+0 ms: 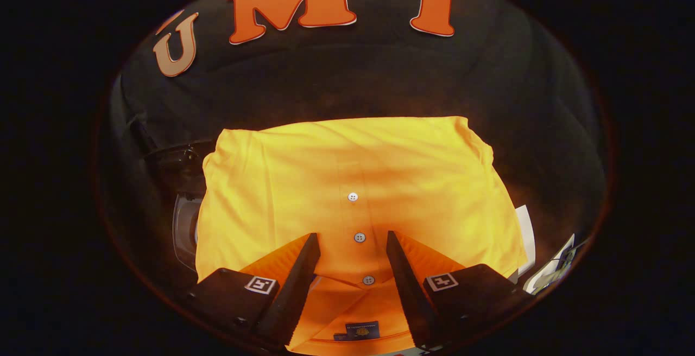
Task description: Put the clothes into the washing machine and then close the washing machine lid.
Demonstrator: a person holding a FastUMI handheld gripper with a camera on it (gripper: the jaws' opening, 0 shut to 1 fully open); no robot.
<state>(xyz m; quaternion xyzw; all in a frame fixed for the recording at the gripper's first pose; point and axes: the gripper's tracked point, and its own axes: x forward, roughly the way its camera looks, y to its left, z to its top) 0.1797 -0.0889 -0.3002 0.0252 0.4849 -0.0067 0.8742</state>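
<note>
A: In the gripper view, what is lying in front of the tool?

B: A folded orange shirt (353, 182) is lying flat on a dark surface, with its collar end toward the camera. Its button placket is running straight away from the fingers, and three small buttons are showing in a line.

A: And how is the gripper (353, 239) standing?

B: Its two fingers are spread apart. They are sitting over the collar part of the shirt, one on each side of the placket. The middle button (359, 237) is lying just between the tips. I cannot tell if the tips are touching the cloth. Nothing is being pinched.

A: Is something showing around the shirt?

B: Beside the shirt's left edge, a greyish rounded thing (184, 231) is peeking out; I cannot say what it is. Near the right edge, some white sheets (525, 231) are lying. A small dark label (362, 330) is sitting inside the collar, between the fingers.
</note>
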